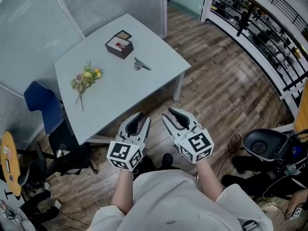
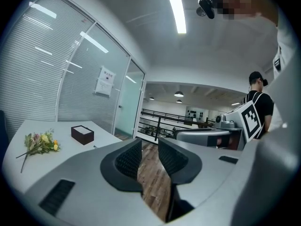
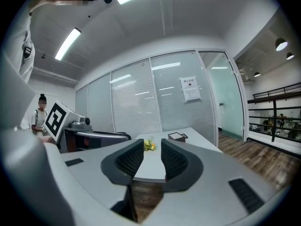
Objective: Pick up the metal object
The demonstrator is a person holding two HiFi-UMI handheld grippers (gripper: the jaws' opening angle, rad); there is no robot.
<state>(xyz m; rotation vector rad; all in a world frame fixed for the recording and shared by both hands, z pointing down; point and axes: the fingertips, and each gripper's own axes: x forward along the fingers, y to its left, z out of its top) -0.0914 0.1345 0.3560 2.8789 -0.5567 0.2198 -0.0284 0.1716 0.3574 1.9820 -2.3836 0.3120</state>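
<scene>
Wood-plank flooring (image 1: 226, 90) is seen beneath a pale grey, angular table (image 1: 159, 57) that is set against glass walls with white blinds (image 1: 29, 28). On the table, a small silvery metal object (image 1: 141, 64) is laid flat toward the side nearest the open floor. It lies just beside a dark brown open box (image 1: 119, 44) with a pale inside, and the two are not touching. A small bunch of yellow and pink flowers on green stems (image 1: 85, 78) is laid toward the other end of the table, well apart from the metal object. A blue chair (image 1: 42, 105) is placed at that end.

The left claw (image 1: 143, 118) and the right claw (image 1: 168, 113) are held side by side in front of the person, near the table's front edge and well apart from the metal object. Nothing on the table is touched. In the left gripper view, the jaws of the left claw (image 2: 149, 147) are shown parted, and only flooring is seen through the gap. In the right gripper view, the jaws of the right claw (image 3: 152, 147) are likewise parted and empty, and the table (image 3: 148, 166), the flowers (image 3: 149, 145) and the box (image 3: 178, 136) are framed beyond them. Each claw carries a white cube with black square markers (image 1: 126, 154) at its rear.
</scene>
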